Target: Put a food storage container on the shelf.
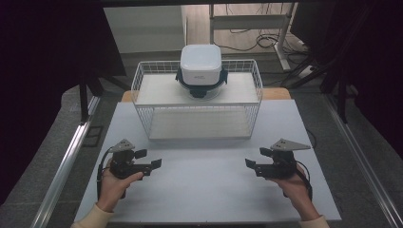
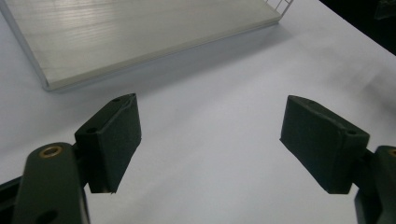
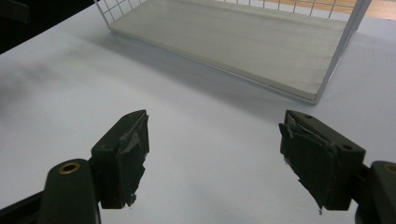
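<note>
Both grippers low over the table [image 1: 204,190], pointing inward at each other. Left gripper [image 1: 151,159] jaws apart, nothing between; right gripper [image 1: 255,158] same. White box [image 1: 200,64] sits on the wire rack [image 1: 142,76] top shelf at the far side, on a dark holder, probably a base. Lower shelf bare.
</note>
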The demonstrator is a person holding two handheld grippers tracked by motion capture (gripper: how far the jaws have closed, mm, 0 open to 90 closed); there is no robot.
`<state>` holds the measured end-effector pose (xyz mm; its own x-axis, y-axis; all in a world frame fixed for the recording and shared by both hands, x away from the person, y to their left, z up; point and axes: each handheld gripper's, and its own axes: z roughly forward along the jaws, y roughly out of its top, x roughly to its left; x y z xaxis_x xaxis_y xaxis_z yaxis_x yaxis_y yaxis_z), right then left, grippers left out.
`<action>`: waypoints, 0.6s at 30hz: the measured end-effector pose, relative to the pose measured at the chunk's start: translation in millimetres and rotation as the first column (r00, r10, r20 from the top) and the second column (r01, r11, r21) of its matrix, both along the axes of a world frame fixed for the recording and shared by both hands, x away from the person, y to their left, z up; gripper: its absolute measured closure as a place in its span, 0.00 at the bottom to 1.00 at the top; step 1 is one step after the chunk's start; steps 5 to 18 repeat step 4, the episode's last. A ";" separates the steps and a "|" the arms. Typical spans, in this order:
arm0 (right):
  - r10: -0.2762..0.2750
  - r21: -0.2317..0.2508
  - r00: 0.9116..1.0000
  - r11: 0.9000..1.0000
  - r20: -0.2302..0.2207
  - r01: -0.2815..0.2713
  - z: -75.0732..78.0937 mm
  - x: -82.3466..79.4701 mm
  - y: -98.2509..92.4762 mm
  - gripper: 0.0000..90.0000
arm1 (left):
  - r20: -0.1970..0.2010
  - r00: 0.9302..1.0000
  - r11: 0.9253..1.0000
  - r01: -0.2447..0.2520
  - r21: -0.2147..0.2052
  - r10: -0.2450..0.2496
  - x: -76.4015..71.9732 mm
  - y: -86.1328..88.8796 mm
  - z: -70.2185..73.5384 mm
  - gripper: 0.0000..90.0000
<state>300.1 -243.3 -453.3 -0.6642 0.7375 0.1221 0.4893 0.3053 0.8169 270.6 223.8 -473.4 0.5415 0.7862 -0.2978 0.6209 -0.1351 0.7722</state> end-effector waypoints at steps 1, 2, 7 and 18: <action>-0.001 0.001 1.000 1.000 0.005 0.001 -0.3 -1.0 -0.3 0.25 | 0.002 1.000 1.000 0.006 -0.008 -0.006 1.6 0.4 -0.6 0.22; -0.006 0.006 1.000 1.000 0.015 0.006 -1.0 -2.2 -0.9 0.24 | 0.002 1.000 1.000 0.003 -0.018 -0.003 2.8 0.1 -1.0 0.22; -0.012 0.005 1.000 1.000 0.028 0.012 -3.1 -4.3 -2.5 0.23 | 0.008 1.000 1.000 -0.002 -0.008 0.002 6.2 -0.2 -2.2 0.21; -0.012 0.005 1.000 1.000 0.028 0.012 -3.1 -4.3 -2.5 0.23 | 0.008 1.000 1.000 -0.002 -0.008 0.002 6.2 -0.2 -2.2 0.21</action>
